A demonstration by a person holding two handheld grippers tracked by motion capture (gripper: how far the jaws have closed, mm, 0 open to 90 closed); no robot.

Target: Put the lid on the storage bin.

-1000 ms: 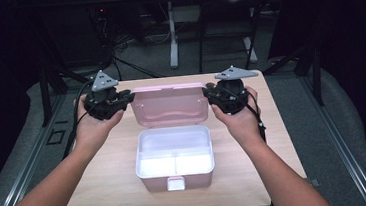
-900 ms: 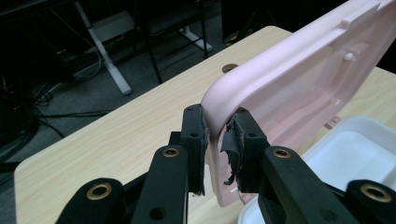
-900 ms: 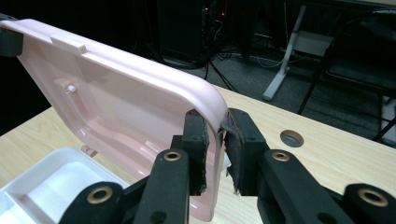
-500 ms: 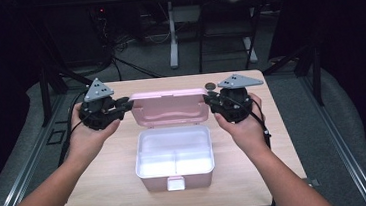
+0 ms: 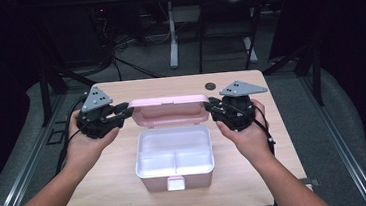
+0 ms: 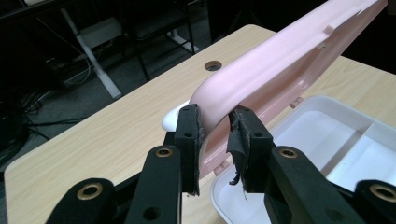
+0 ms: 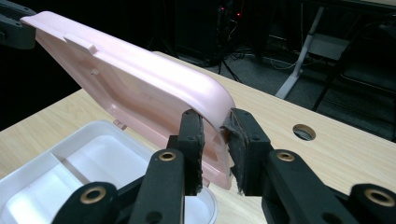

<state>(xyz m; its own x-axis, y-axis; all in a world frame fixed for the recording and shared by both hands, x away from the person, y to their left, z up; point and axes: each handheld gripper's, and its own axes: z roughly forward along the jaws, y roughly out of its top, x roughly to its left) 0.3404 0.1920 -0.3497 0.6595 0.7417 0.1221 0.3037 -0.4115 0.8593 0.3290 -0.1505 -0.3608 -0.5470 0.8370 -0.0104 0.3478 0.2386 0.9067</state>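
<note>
A pink lunch box stands open in the middle of the table, its white two-part tray [image 5: 173,143] bare inside. Its pink lid [image 5: 169,109] is raised on the far hinge and leans over the tray. My left gripper [image 5: 124,110] is shut on the lid's left corner and my right gripper [image 5: 212,105] on its right corner. In the left gripper view the pads of my gripper [image 6: 215,114] touch both sides of the lid [image 6: 289,60]; these jaws have just been opening with the corner still between them. The right gripper view shows my gripper [image 7: 212,119] pinching the lid's [image 7: 130,79] rim above the tray [image 7: 70,158].
The light wooden table [image 5: 108,190] has a round cable hole [image 5: 210,86] at its far edge, right of centre. A pink latch tab [image 5: 176,184] sticks out at the box's near side. Dark floor, cables and a desk leg [image 5: 172,38] lie beyond the table.
Both grippers have come nearer to the person with the lid between them. The lid's top edge has moved the same way, so the lid looks shorter from above.
</note>
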